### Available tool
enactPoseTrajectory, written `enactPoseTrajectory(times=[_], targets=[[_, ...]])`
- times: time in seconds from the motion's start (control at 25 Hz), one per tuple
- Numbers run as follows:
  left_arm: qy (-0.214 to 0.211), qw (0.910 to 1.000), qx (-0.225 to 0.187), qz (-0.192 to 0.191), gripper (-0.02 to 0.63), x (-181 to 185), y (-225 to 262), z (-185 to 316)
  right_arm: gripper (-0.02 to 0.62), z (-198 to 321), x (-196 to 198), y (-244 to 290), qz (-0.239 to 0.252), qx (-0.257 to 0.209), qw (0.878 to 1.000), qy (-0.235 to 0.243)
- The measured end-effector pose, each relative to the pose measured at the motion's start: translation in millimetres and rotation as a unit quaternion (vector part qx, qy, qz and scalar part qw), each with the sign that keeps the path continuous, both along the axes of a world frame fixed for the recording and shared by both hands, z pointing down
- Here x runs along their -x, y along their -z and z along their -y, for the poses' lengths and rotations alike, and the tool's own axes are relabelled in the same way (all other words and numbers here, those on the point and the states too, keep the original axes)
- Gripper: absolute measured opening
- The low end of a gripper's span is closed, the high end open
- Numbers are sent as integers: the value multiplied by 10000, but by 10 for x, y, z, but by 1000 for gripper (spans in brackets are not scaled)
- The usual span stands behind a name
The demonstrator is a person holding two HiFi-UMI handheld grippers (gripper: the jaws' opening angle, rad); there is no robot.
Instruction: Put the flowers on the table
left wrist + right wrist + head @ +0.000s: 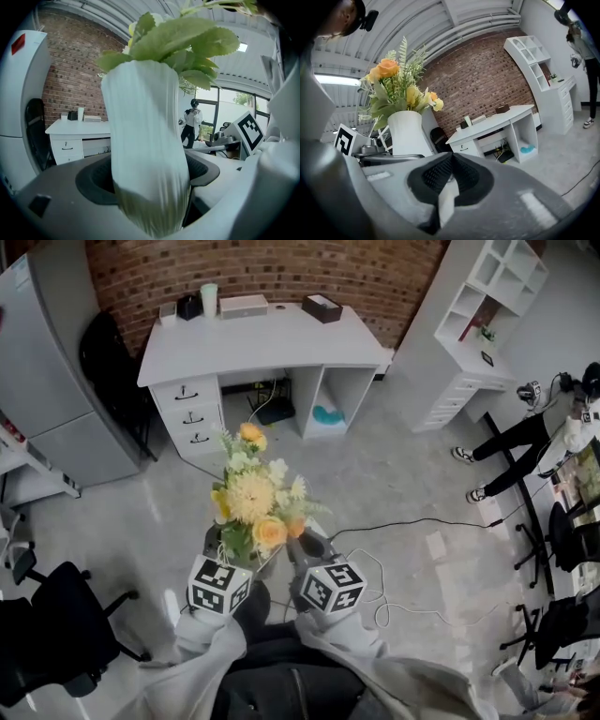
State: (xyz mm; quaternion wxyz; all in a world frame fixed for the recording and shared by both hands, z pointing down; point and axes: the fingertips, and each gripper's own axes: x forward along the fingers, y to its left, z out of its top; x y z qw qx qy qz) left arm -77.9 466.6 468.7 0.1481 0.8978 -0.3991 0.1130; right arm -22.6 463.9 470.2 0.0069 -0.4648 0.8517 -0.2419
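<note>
**Illumination:** bright, even and diffuse in all three views.

**Sources:** a ceiling strip light (242, 47) is recorded above and to the right of the left fingers (56, 197). The windows (229, 105) to their right are blown out to white. A second light strip (335, 79) is noted high and to the left of the right fingers (520, 201).

**Shadows:** soft and weak. A darker patch is seen beneath the desk (272, 338) in the head view.

**Blur:** the vase (145, 154) between the left fingers is smeared, with its ribbing streaked toward the base. Both pairs of fingers are rendered out of focus.

**Distortion:** strong fisheye bowing throughout, with black vignetting at the corners of both gripper views.
</note>
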Motion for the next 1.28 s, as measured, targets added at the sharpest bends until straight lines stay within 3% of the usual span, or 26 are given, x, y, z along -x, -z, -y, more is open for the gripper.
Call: enactPoseTrajectory(times=[0.28, 0.84, 1.28], targets=[[68, 10000, 21, -9, 425, 189, 63, 807, -2, 835, 174, 132, 9, -77, 10000, 36], [-189, 9997, 32, -116, 425, 638, 87, 2198, -2, 2188, 573, 139, -31, -50, 9997, -237], [-269, 9991, 215, -233, 425, 886, -38, 2754, -2, 2704, 785, 170, -176, -14, 9992, -350]])
